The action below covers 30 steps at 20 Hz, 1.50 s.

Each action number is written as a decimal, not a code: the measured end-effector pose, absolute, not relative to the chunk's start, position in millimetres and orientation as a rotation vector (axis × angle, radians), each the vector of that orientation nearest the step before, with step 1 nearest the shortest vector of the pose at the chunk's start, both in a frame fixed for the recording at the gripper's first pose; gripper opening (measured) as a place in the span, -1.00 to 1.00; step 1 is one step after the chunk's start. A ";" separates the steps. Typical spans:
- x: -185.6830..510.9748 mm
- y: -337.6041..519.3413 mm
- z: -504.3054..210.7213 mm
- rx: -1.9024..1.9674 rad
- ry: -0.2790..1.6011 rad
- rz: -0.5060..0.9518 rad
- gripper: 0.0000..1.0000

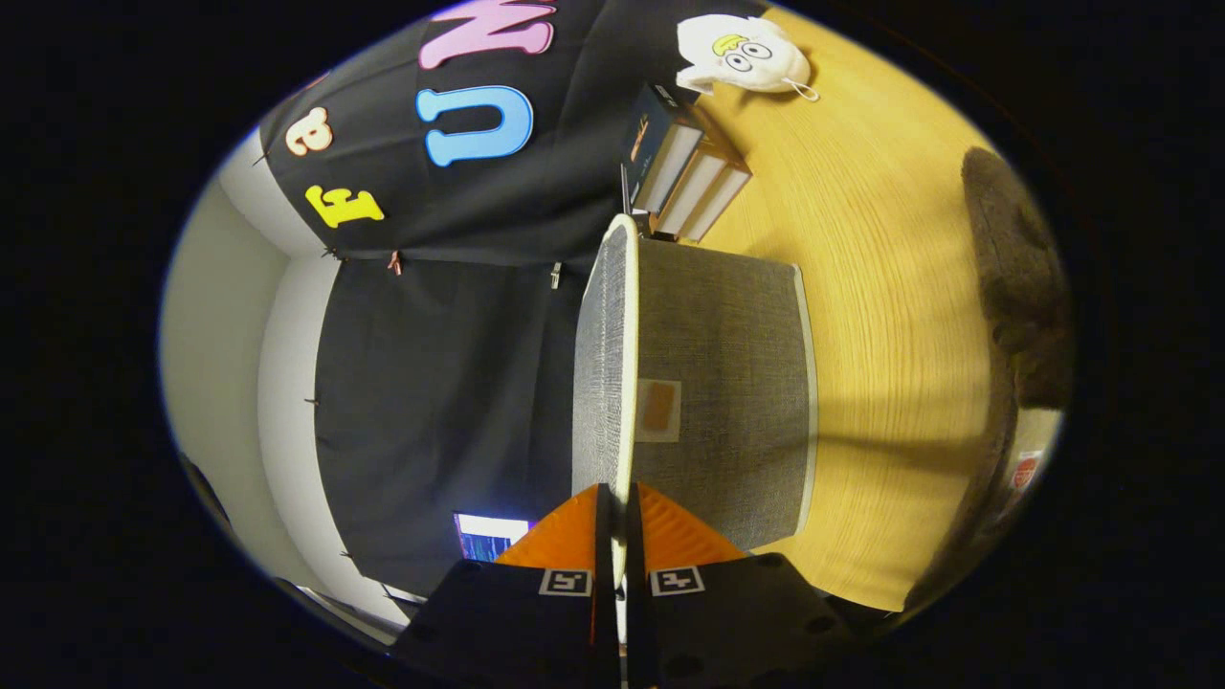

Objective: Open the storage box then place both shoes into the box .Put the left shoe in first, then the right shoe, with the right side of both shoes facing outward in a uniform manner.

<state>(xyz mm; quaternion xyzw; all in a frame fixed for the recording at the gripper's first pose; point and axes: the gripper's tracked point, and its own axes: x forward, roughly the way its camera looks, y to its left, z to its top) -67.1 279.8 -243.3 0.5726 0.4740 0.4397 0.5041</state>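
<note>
White plush toy near stacked books on wooden table.

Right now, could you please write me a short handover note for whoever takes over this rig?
Gripper: shut on the lid of the grey fabric storage box, pinching its pale rim edge between both fingers.
Box: on the wooden table, beyond the fingers, lid swung up away from the box front.
Nearby: books and a white plush toy behind the box; a dark furry item beside it.
Done: lid lifted.
Left: left shoe in, then right shoe.
</note>
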 end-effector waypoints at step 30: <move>-56.8 425.6 -22.2 1.019 0.909 1.274 0.37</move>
